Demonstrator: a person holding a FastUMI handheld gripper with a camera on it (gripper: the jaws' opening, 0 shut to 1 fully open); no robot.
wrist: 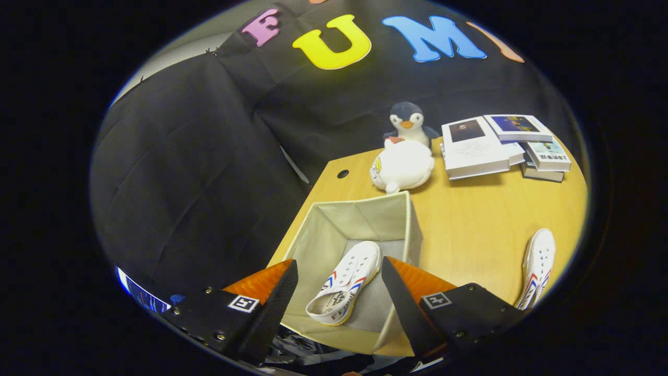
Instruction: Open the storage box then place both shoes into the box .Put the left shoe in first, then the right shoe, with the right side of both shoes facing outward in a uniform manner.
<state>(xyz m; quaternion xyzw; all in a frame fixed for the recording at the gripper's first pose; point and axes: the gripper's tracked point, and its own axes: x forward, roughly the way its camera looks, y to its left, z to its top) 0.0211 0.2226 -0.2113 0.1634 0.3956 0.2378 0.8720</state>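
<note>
While its fingers gape empty, the hand-held gripper (pixel 339 284) hovers above the boxed shoe (pixel 344 282).

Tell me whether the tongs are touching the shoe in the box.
Apart. The gripper view shows the open tongs spread either side of the shoe lying in the box, with gaps.

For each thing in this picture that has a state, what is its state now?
storage box: open, one shoe inside
shoe in box: lying tilted against the box floor
second shoe: on the table, outside the box
gripper: open, above the box, holding nothing
books: closed, stacked
</note>
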